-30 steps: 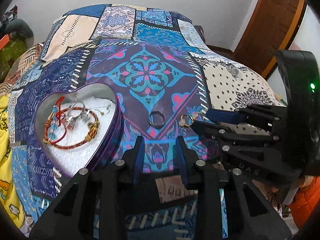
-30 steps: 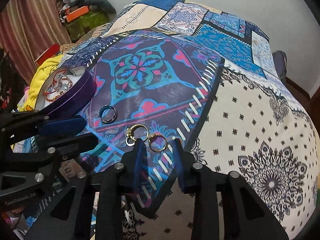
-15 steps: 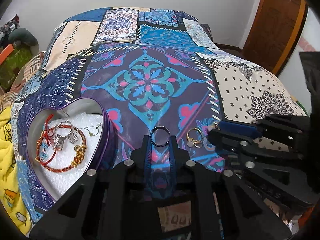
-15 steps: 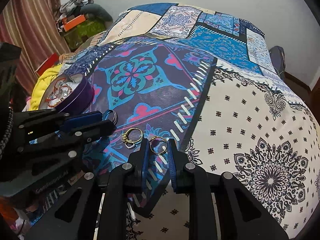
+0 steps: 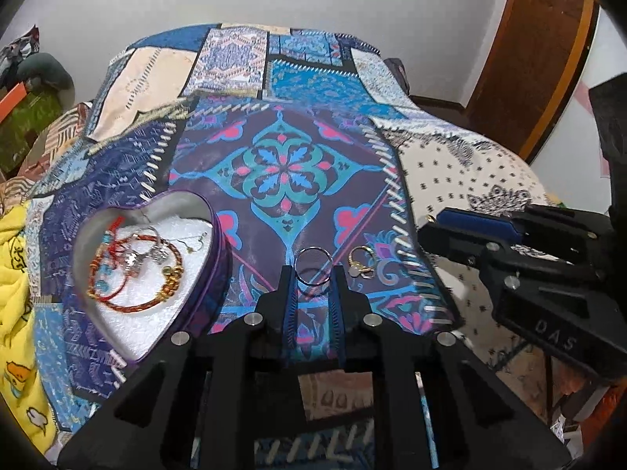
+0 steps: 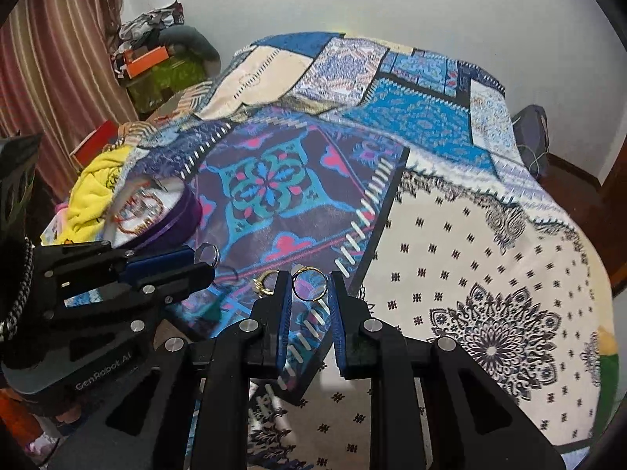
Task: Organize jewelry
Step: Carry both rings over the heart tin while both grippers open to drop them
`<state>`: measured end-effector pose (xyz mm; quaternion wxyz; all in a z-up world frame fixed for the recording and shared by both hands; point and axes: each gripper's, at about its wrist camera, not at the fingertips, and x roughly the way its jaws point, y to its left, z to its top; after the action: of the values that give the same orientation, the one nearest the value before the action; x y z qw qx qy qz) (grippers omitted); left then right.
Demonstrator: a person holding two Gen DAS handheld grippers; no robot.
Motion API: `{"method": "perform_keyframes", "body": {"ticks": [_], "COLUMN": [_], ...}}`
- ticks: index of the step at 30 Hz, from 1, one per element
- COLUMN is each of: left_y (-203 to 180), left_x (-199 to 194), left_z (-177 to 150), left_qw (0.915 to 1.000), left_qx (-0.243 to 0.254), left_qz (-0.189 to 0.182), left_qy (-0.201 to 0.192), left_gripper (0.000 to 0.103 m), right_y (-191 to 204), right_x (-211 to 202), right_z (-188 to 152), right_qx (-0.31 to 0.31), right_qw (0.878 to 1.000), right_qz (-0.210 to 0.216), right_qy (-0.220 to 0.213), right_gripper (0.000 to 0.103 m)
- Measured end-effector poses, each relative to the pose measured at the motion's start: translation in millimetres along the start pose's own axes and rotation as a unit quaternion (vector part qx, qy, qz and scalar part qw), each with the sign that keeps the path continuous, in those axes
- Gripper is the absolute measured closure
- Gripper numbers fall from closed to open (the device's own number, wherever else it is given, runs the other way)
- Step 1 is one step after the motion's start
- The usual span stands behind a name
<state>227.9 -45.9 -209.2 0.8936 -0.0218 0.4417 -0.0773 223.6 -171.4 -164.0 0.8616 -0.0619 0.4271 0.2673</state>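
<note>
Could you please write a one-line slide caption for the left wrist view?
Left gripper pinches a silver ring beside the heart-shaped tin of bracelets.

The bed carries a matt printed patchwork cloth, soft and slightly creased, and near its left edge stands a heart-shaped tin with a glossy purple metal wall and a white, rough, towel-like lining. Each tool, left and right, is matt black plastic with shiny metal pins and ribbed blue pads; one grips a polished silver-coloured metal ring, the other a shiny gold-coloured ring. A glossy varnished wooden door stands beyond.
</note>
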Motion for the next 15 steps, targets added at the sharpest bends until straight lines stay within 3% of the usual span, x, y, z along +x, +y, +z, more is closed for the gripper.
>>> {"method": "perform_keyframes", "body": {"ticks": [15], "left_y": [19.0], "left_x": [-82.7], "left_z": [7.6], "left_qw": [0.9969], "left_qx": [-0.008], "left_qz": [0.009], "left_qy": [-0.078], "left_gripper": [0.087], "right_y": [41.5], "right_x": [-48.2], "right_z": [22.1], "right_qx": [-0.014], "right_qw": [0.998], "right_qz": [-0.01], "right_qy": [-0.068], "right_gripper": [0.086]}}
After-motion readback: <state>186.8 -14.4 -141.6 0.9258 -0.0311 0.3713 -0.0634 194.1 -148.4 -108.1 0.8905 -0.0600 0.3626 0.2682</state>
